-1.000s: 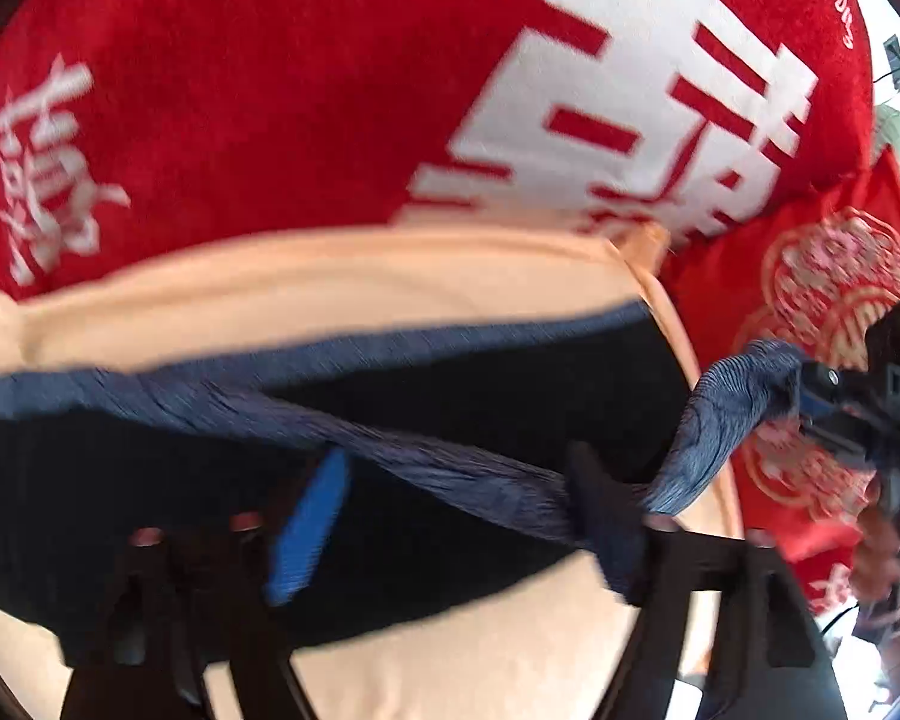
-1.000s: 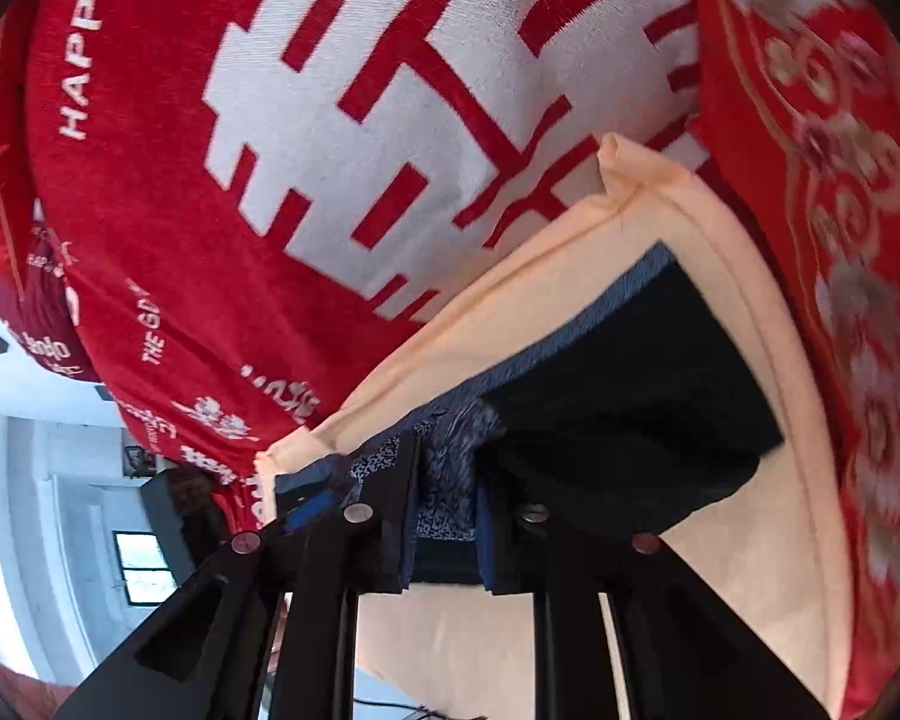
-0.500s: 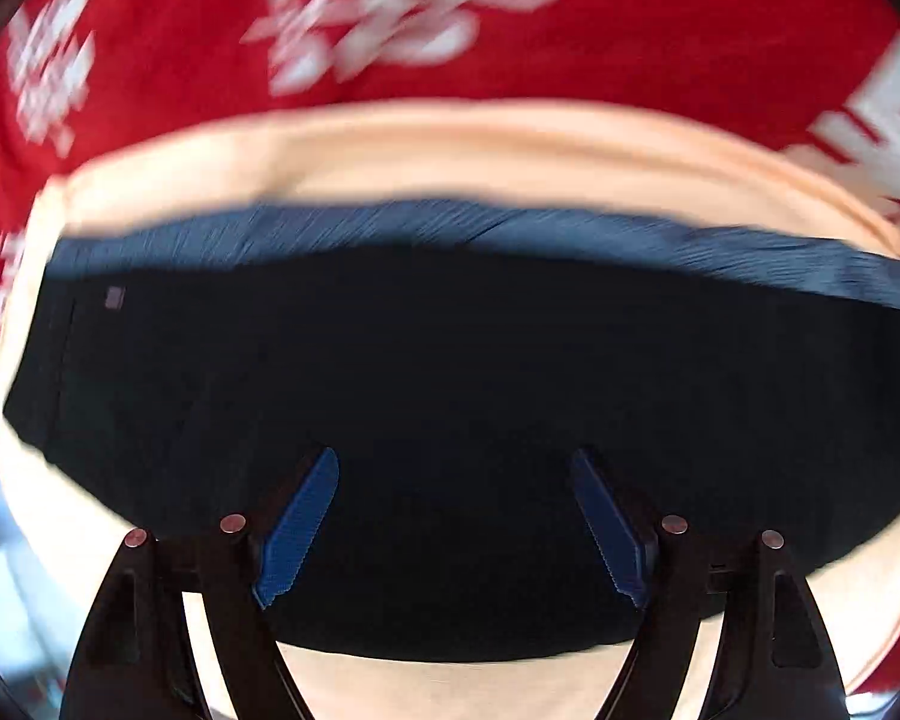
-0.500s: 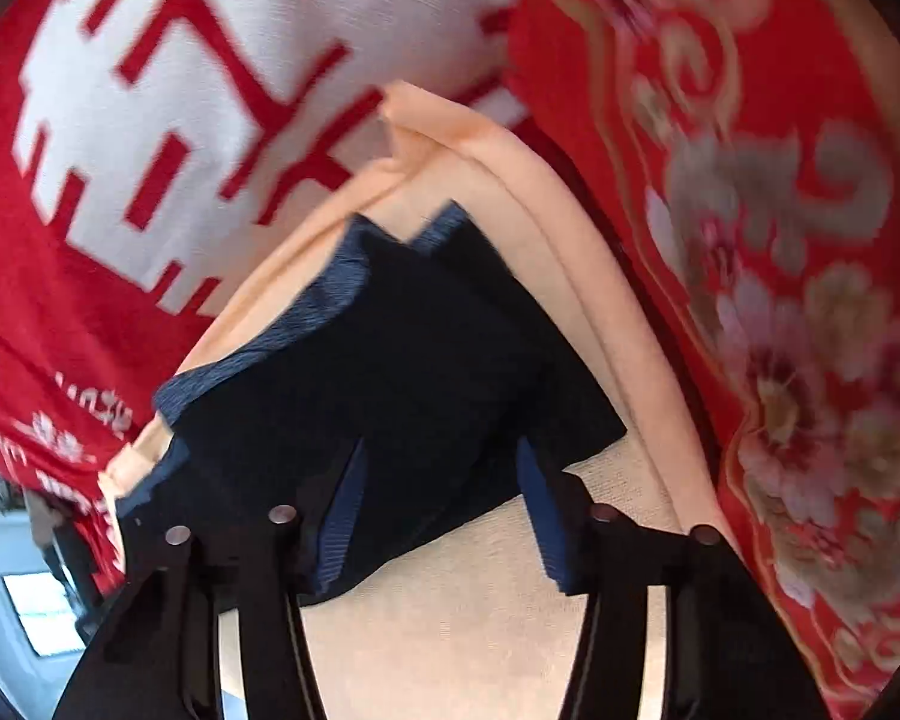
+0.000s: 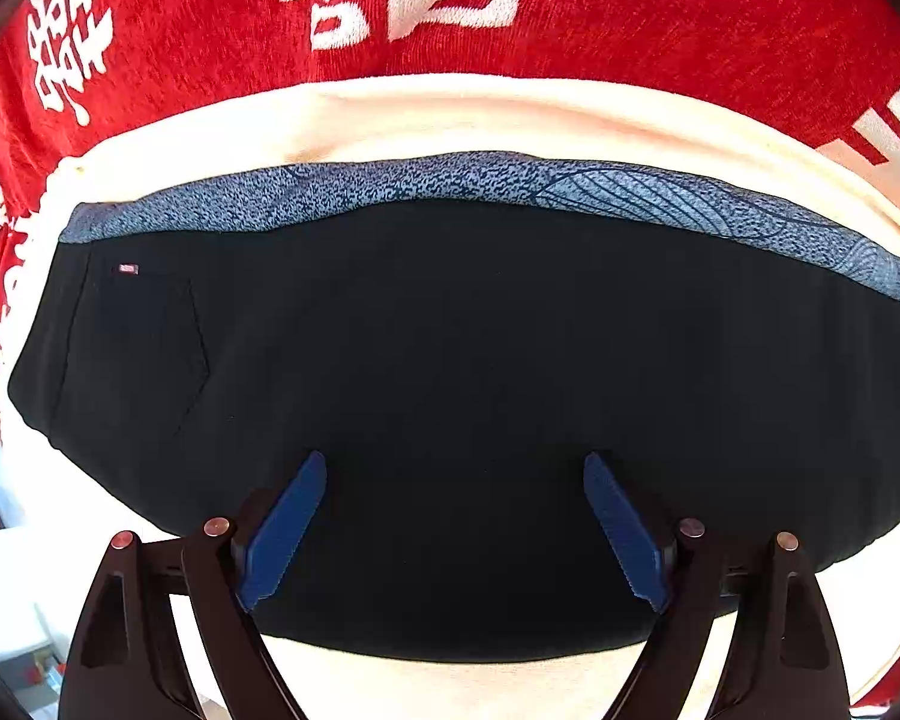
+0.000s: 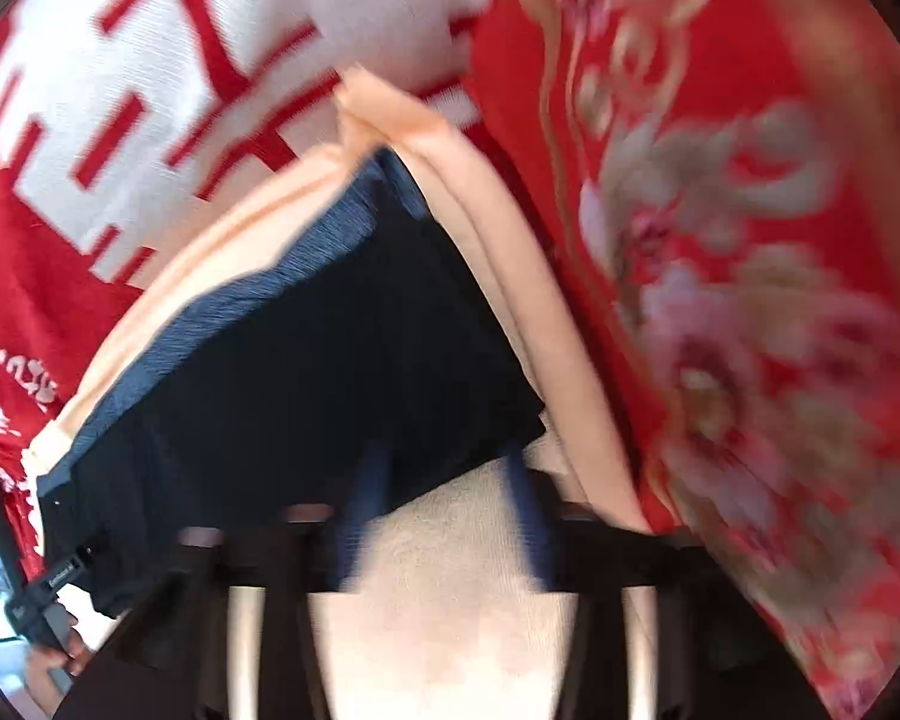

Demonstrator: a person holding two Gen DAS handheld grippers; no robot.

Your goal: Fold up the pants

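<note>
Left wrist view, sharp: one pair of pants (image 5: 450,390), dark navy to black, lies flat and folded across the middle of the frame. A speckled blue band (image 5: 480,186) runs along its upper edge, with a leaf-vein pattern toward the right. One small red tag (image 5: 128,268) and one stitched pocket outline sit at the left end. Only this view shows those details.

The pants rest on one cream towel (image 5: 450,114), which frames them above and below. Beyond it, upper frame, lies one red blanket (image 5: 690,18) with white characters.

Left gripper (image 5: 453,531): two blue pads (image 5: 282,531), lower centre, spread wide over the dark cloth; the jaws have just been opening further, nothing pinched between them.

Right wrist view, motion-blurred: the same pants (image 6: 330,372) appear from the end, centre left, their corner reaching the lower centre. Only this view shows one red floral cloth (image 6: 750,300) filling the right side, and a hand on the other gripper's handle at lower left. The towel (image 6: 438,600) looks peach here.

Right gripper (image 6: 444,516): two blurred pads, jaws apart and just been opening; the left pad (image 6: 363,516) overlaps the pants' edge, bare towel between them, no cloth clamped.
</note>
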